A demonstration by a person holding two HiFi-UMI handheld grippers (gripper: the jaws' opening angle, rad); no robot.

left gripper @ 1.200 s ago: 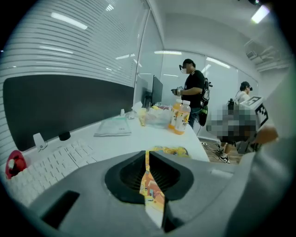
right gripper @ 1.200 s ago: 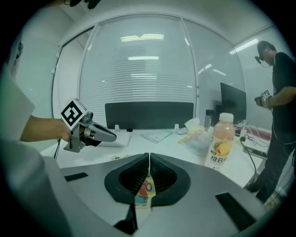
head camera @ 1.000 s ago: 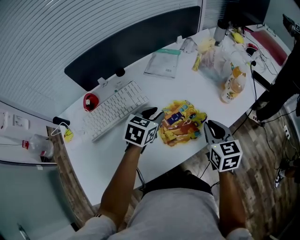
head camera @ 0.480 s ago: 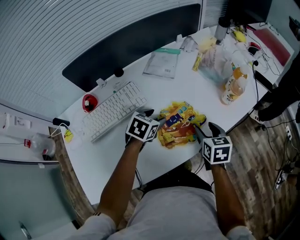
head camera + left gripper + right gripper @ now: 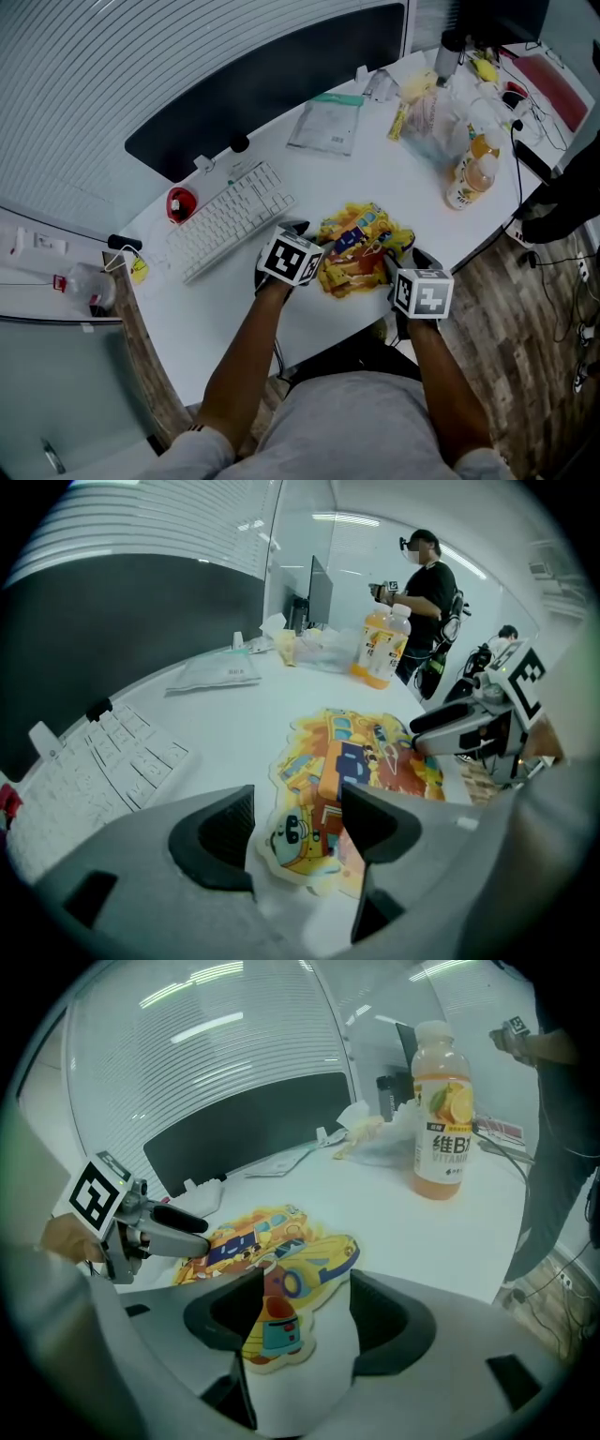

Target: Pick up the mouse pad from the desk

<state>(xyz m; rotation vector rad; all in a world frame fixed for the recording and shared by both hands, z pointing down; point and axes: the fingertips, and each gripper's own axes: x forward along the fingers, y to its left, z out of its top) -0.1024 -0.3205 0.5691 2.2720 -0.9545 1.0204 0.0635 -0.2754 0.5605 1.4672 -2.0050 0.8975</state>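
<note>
The mouse pad (image 5: 356, 248) is a yellow and orange cartoon-shaped mat lying flat on the white desk (image 5: 375, 178). My left gripper (image 5: 298, 231) sits at its left edge and my right gripper (image 5: 397, 261) at its right edge. In the left gripper view the pad's (image 5: 352, 757) near corner lies between the jaws of the left gripper (image 5: 295, 829), which are opening without pressing on it. In the right gripper view a corner of the pad (image 5: 281, 1269) likewise lies between the opening jaws of the right gripper (image 5: 300, 1321), untouched. Each gripper view also shows the opposite gripper across the pad.
A white keyboard (image 5: 230, 217) lies just left of the pad, with a red object (image 5: 181, 202) beyond it. An orange drink bottle (image 5: 466, 173), plastic bags (image 5: 325, 122) and clutter stand at the back right. The desk's front edge runs close behind both grippers. A person (image 5: 427, 583) stands in the background.
Both grippers have dropped toward the desk and closed in on the pad's two sides; the right one moved left to the pad's edge. Their jaws have spread apart.
</note>
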